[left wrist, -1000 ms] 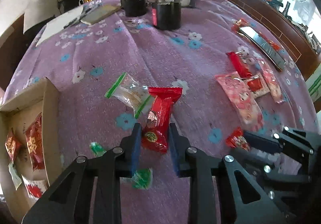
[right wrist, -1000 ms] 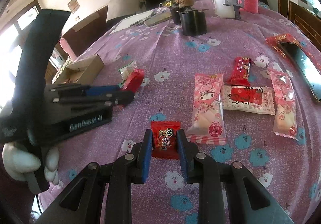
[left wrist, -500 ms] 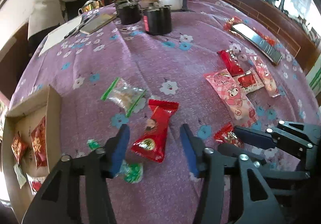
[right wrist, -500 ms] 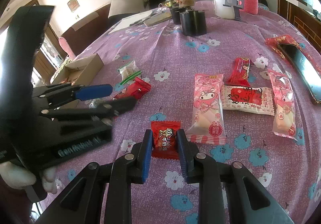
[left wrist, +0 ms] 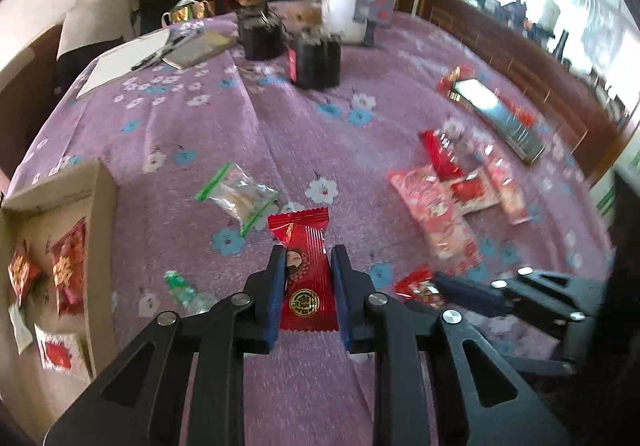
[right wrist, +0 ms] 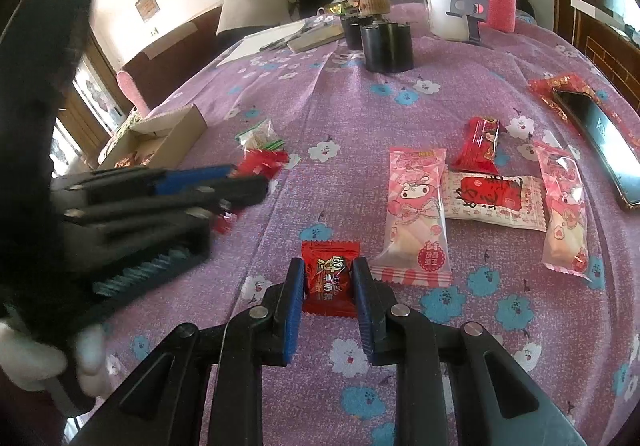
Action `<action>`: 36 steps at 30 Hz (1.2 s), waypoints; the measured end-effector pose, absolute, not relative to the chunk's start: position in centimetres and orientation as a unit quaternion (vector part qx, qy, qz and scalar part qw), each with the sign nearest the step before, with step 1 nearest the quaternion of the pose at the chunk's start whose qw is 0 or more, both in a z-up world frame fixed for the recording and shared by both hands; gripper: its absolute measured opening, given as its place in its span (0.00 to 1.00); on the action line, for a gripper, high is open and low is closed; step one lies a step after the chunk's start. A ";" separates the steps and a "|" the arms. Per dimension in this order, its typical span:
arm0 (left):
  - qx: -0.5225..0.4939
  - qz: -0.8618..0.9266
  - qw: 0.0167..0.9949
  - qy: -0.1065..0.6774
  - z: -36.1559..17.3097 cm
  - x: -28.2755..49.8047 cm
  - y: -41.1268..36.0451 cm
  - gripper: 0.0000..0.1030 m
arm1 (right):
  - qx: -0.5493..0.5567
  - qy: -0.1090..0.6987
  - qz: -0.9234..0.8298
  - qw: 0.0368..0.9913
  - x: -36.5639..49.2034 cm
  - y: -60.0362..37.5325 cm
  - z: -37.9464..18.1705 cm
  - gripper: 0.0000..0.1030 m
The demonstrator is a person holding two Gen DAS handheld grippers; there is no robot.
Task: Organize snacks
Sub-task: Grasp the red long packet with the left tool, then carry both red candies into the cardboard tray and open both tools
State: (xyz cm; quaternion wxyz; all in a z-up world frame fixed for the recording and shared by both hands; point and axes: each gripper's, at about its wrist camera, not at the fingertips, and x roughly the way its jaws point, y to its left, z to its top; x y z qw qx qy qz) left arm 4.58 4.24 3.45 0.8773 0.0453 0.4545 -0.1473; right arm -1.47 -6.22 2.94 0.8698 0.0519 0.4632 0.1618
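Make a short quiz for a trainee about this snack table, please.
1. True or false: the left gripper is shut on a long red packet.
2. What does the right gripper hold? A) pink packet B) small red packet C) phone
3. Fill in: the cardboard box already holds some ____.

Key: 1 true. 2 B, the small red packet; the pink packet and the phone lie on the cloth. 3 snacks.

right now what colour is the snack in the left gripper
Red, with a gold round emblem: the snack in the left gripper, clearest in the left wrist view.
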 end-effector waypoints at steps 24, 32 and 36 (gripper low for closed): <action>-0.194 -0.018 0.910 0.366 7.6 -6.8 25.7 0.19 | 0.047 0.377 0.158 0.911 -3.2 -5.8 5.4 0.24; -0.210 0.019 0.901 0.379 5.9 -7.6 30.5 0.19 | 0.032 0.390 0.246 0.887 -4.3 1.0 7.9 0.24; -0.198 0.029 0.896 0.396 5.0 -6.3 31.2 0.19 | 0.018 0.402 0.300 0.865 -4.1 6.4 8.9 0.24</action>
